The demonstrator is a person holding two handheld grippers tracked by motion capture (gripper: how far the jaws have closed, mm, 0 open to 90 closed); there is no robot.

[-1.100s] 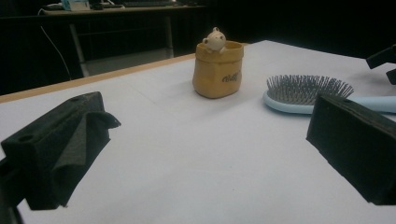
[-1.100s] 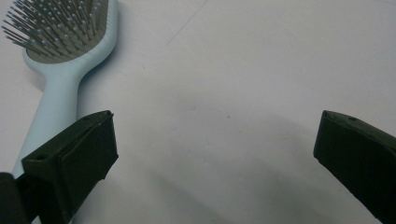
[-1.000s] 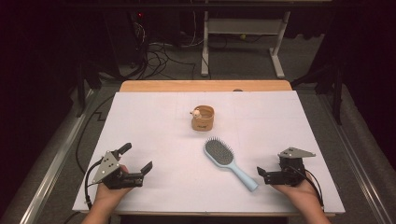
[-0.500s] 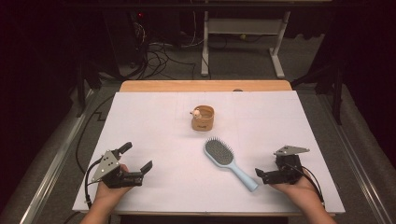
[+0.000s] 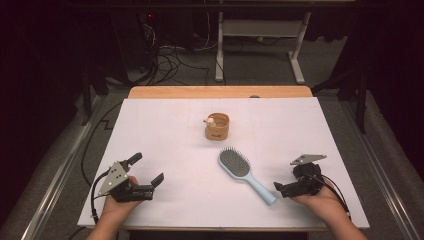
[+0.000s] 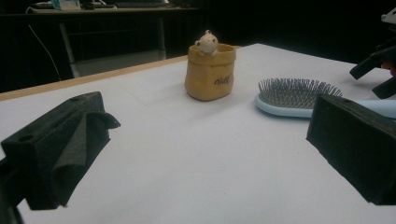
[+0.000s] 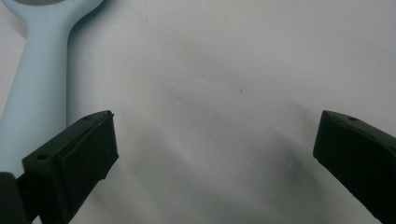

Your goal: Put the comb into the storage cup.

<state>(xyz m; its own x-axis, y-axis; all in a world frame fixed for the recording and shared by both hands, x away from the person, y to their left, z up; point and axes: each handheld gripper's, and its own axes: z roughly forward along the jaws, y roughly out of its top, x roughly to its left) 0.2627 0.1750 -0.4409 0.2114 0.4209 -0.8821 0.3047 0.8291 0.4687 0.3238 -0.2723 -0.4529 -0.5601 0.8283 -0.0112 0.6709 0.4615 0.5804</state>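
A light-blue hairbrush (image 5: pixel 240 171) lies bristles up on the white table (image 5: pixel 160 125), its handle pointing to the near right. Behind it stands a small tan pouch (image 5: pixel 217 127) with a little pale figure on its rim. My right gripper (image 5: pixel 286 181) rests low, just right of the handle's end, open and empty. In the right gripper view the handle (image 7: pixel 39 88) lies outside the left jaw, with bare table between the jaws (image 7: pixel 215 158). My left gripper (image 5: pixel 147 170) sits open at the near left. The left gripper view faces the pouch (image 6: pixel 210 72) and brush (image 6: pixel 292 95).
The table's wooden far edge (image 5: pixel 220 92) shows beyond the white sheet. Behind it are cables and a desk frame (image 5: pixel 260 45) on the dark floor. White surface stretches between my two grippers. The right gripper (image 6: pixel 378 70) appears at the far right of the left gripper view.
My right gripper has shifted a little to the left, closer to the end of the brush handle. The left gripper, brush and pouch have stayed put.
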